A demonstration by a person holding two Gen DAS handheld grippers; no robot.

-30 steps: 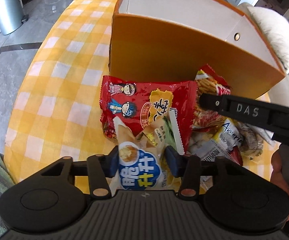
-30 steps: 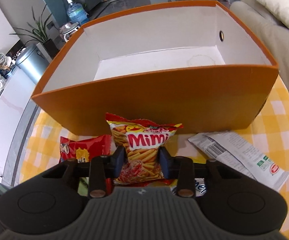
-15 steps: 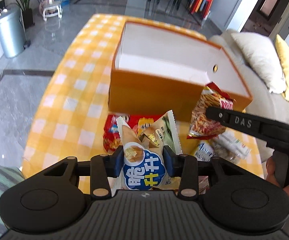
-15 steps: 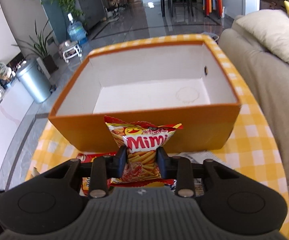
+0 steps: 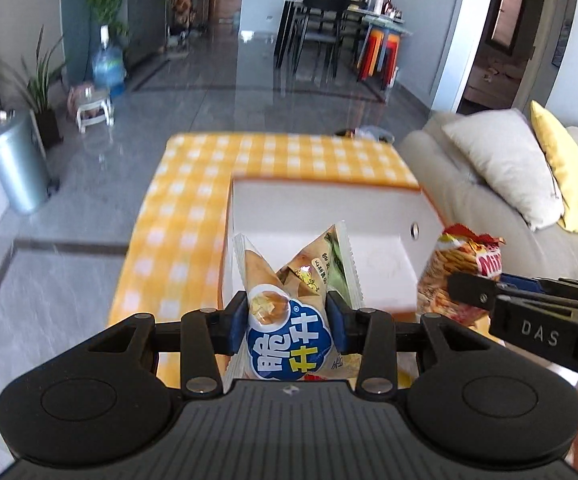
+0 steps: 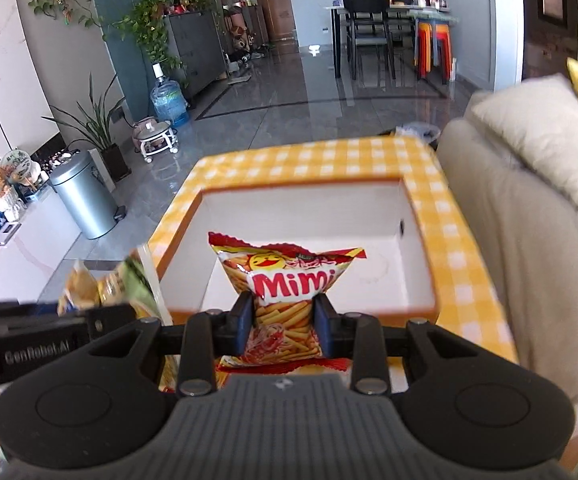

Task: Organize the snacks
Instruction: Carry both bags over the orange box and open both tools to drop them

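Note:
My left gripper [image 5: 287, 322] is shut on a blue and white snack bag [image 5: 289, 344], with a tan and green packet [image 5: 321, 268] held alongside it. It holds them high above the near edge of the orange box [image 5: 329, 186], whose inside is white. My right gripper [image 6: 283, 316] is shut on a red Mimi chips bag [image 6: 289, 280], held above the same box [image 6: 417, 236]. The Mimi bag also shows at the right of the left wrist view [image 5: 461, 268]. The left gripper's bags show at the left of the right wrist view [image 6: 109, 284].
The box sits on a table with a yellow checked cloth [image 5: 185, 208]. A beige sofa with cushions [image 6: 529, 216] runs along the table's right side. A metal bin [image 6: 83, 200] stands on the floor at the left.
Both grippers have lifted their bags up from the table and forward, from in front of the box to above its near edge. The pile of snacks has dropped out of view.

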